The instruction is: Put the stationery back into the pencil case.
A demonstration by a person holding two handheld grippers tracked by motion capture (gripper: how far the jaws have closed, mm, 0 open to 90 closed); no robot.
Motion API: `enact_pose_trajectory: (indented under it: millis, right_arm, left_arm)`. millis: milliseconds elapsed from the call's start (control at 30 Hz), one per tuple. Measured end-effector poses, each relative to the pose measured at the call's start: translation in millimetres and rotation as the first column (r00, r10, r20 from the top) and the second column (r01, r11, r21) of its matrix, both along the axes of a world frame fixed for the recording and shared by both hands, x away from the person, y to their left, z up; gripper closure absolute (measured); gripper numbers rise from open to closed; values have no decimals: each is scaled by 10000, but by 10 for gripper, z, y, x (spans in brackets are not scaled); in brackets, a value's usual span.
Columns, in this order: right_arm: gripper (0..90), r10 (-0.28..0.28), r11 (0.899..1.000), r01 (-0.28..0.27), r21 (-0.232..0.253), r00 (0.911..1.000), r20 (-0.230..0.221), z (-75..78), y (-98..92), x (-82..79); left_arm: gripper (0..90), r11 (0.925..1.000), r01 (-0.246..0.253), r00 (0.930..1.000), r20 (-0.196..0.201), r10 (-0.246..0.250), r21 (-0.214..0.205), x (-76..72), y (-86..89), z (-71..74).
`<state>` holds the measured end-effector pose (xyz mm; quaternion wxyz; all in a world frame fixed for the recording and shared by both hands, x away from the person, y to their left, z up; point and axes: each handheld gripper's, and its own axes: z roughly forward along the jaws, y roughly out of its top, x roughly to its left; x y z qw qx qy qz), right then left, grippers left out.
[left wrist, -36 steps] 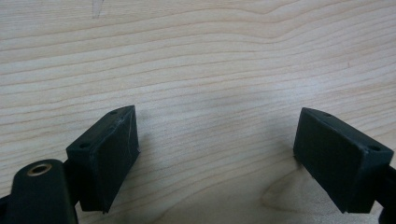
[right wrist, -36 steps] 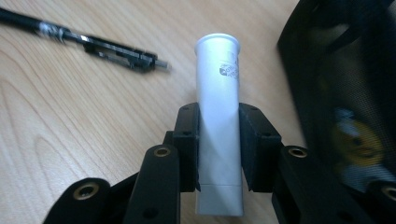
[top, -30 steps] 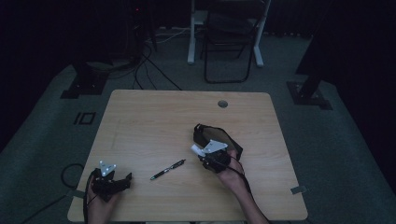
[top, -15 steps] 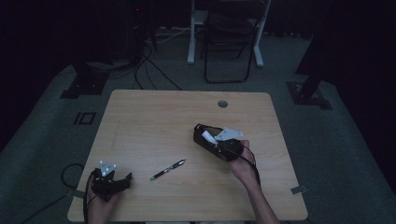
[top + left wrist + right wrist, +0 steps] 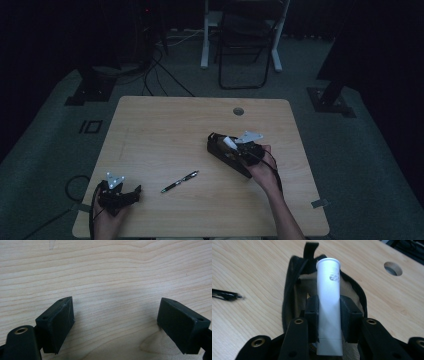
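Observation:
A black zip pouch (image 5: 220, 150) lies open on the wooden table (image 5: 150, 130), right of the middle. My right gripper (image 5: 235, 145) hovers over it, shut on a white tube (image 5: 328, 290) that points along the jaws, cap end forward. In the right gripper view the tube hangs above the pouch (image 5: 287, 297) and its open mouth. A black pen (image 5: 180, 181) lies on the table between the hands, also seen as the pen (image 5: 225, 295) at the left edge. My left gripper (image 5: 134, 192) rests at the near left corner. Its jaws stand open over bare wood, left gripper (image 5: 116, 315), with nothing between them.
A round cable hole (image 5: 238, 111) sits in the table's far right part. Beyond the table are a folding chair (image 5: 245, 45), stand feet and cables on the dark floor. Bare wood lies left of and behind the pouch.
My right gripper has moved to the right and away from the person, slightly up, with the white tube in it. The left gripper, pen and pouch have stayed put.

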<state>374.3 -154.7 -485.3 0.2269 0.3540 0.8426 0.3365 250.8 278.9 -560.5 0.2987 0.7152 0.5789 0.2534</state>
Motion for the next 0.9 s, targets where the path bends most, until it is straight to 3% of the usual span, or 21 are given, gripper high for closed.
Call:
enact_pose_trajectory:
  millis: [433,900]
  right_arm:
    - [707,-261,9988,241,-438,9986,-458,-166,-13,111]
    - [707,-446,9958,376,-830,9954,-844,-220,-6,175]
  left_arm:
    - [144,10000,2,10000,1,-2,-2,0,0,0]
    - [144,10000,1,10000,2,-1,-2,0,0,0]
